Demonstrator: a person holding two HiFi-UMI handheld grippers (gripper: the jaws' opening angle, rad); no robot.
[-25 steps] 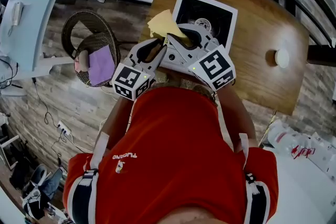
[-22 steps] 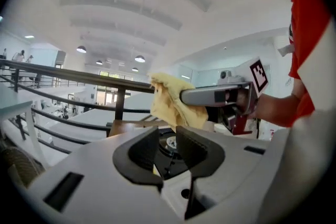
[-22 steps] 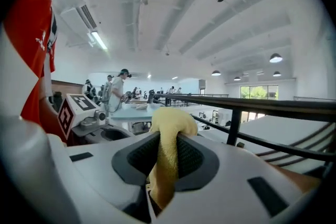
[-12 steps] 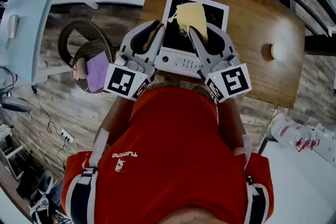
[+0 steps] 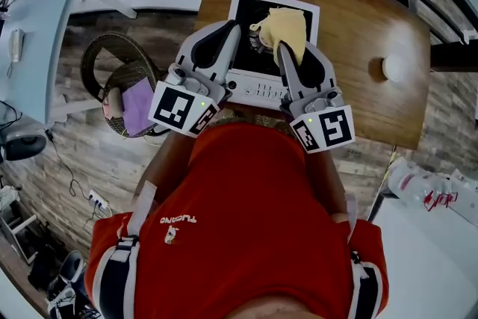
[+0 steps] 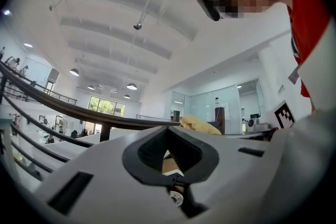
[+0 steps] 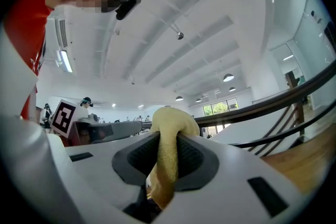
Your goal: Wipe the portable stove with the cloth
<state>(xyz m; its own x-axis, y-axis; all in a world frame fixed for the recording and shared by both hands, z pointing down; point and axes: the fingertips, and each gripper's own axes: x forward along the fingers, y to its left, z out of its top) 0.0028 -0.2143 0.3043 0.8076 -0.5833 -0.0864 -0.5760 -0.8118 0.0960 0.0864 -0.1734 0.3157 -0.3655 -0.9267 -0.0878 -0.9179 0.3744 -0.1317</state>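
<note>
The left gripper (image 5: 232,29) has just been closing. Its jaws now meet at the tips with nothing caught between them. In the head view it lies over the left edge of the stove, a little left of centre in the upper half of the frame. The right gripper (image 5: 287,51), just beside it on the right, has its jaws clamped on a soft yellow cloth (image 5: 286,25). In the right gripper view the cloth runs down between the dark pads and bulges in a rounded fold above the tips.

In the head view the bunched cloth sits over the upper right part of the black top of the white-framed portable stove (image 5: 251,11). Whether it touches the surface cannot be told. The stove stands on a brown wooden table (image 5: 358,26) across the top of the frame. A small round white object (image 5: 393,68) sits on the table, well apart to the right. At the left a round wicker basket (image 5: 101,60) holds a purple cloth (image 5: 139,105). The person's red shirt (image 5: 246,220) fills the lower frame.
</note>
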